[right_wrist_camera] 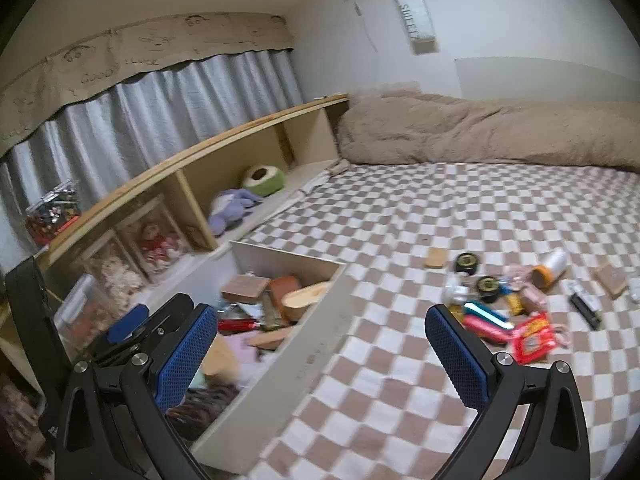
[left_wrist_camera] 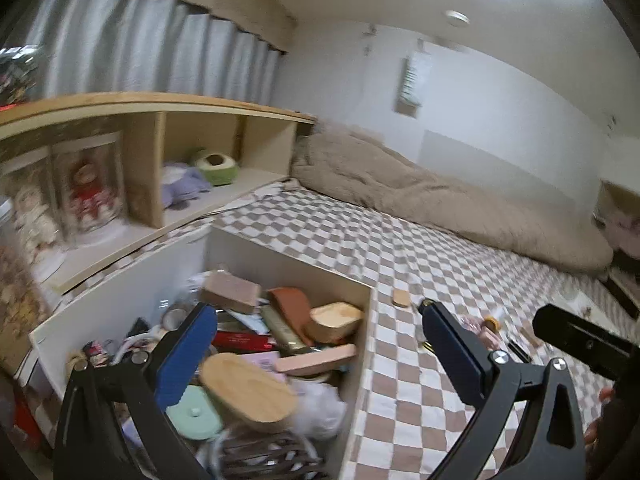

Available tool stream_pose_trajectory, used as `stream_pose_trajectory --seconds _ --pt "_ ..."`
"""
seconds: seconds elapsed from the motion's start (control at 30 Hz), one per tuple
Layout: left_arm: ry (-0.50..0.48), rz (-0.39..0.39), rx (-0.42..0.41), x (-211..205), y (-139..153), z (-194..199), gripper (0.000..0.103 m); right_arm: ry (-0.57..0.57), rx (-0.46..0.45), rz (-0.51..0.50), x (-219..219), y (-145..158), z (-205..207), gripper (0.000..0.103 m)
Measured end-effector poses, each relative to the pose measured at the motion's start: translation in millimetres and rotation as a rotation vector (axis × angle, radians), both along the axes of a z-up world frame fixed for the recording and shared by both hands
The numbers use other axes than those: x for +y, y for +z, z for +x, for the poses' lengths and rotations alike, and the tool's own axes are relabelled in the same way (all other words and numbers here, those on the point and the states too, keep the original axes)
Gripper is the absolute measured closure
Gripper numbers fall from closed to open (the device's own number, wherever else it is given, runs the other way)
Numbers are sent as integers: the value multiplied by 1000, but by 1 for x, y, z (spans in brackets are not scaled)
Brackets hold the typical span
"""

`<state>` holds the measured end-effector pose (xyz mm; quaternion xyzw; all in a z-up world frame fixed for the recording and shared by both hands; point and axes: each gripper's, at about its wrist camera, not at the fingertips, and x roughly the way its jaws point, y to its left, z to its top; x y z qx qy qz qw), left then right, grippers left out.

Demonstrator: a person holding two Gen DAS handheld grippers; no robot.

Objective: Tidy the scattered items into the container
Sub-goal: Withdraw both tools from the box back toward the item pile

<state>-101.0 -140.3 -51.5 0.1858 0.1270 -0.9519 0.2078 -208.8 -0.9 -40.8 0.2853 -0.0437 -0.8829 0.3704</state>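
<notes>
With both sets of jaws spread wide and empty, the next pick is best made by swinging the right gripper (right_wrist_camera: 320, 344) toward the scattered items (right_wrist_camera: 504, 304) on the checkered bed (right_wrist_camera: 400, 216), lining up on one piece. They lie ahead and to its right, well apart; the container (right_wrist_camera: 288, 344) sits just left, under the left gripper (left_wrist_camera: 316, 344).

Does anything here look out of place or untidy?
Yes. A cluster of small items, including a red packet and two round black tins, lies loose on the checked bedcover, outside the white open box already piled with things.
</notes>
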Motion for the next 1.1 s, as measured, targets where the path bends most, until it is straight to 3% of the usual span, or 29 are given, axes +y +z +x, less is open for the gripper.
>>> stream_pose_trajectory --seconds 0.2,0.57,0.83,1.1 --pt "-73 6 -6 26 -4 -23 0 -59 15 38 34 -6 -14 0" --pt "-176 -55 -9 72 -12 -56 0 -144 72 97 80 -17 -37 0" --pt "-212 -62 -3 88 -18 -82 0 -185 84 115 111 -28 -55 0" --pt "-250 -89 -17 107 -27 -107 0 -276 166 134 151 -32 -68 0"
